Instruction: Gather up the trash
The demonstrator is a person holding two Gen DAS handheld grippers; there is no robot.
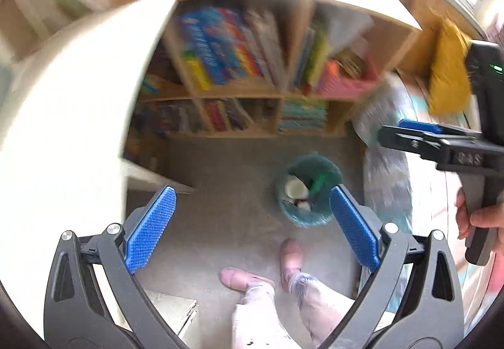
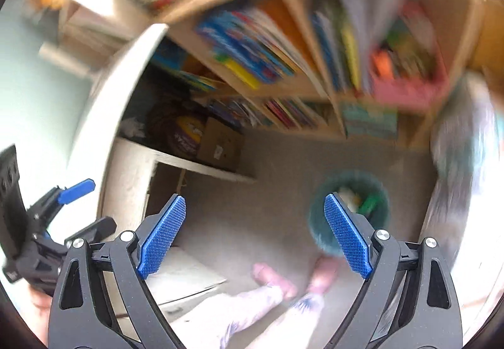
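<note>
- The left gripper [image 1: 252,226] hung above the carpet [image 1: 226,179], its blue pads [image 1: 150,229] spread wide apart with nothing between them.
- The right gripper [image 2: 255,234] was likewise spread wide and empty, high over the floor.
- In the left view the right gripper [image 1: 409,134] showed at the right edge, held in a hand [image 1: 482,220]; from that side its fingers could not be told apart or together.
- In the right view the left gripper [image 2: 72,207] showed at the left edge, its fingers apart.
- A teal bin [image 1: 307,190] stood upright on the carpet in front of the bookshelf [image 1: 252,90], between the white desk [image 1: 63,116] and a bed [image 1: 390,166].
- The bin [image 2: 348,213] held trash: something white [image 1: 294,186] and something green [image 1: 319,182], too blurred to name.
- The person's two feet [image 1: 291,257] stood on the carpet just near the bin, on the side away from the shelf.
- The shelf's compartments were packed with coloured books [image 2: 252,49], and a pink box [image 2: 406,90] sat in the upper right one.
- A cardboard box [image 2: 220,144] sat under the desk.
- Both views were smeared by motion.
</note>
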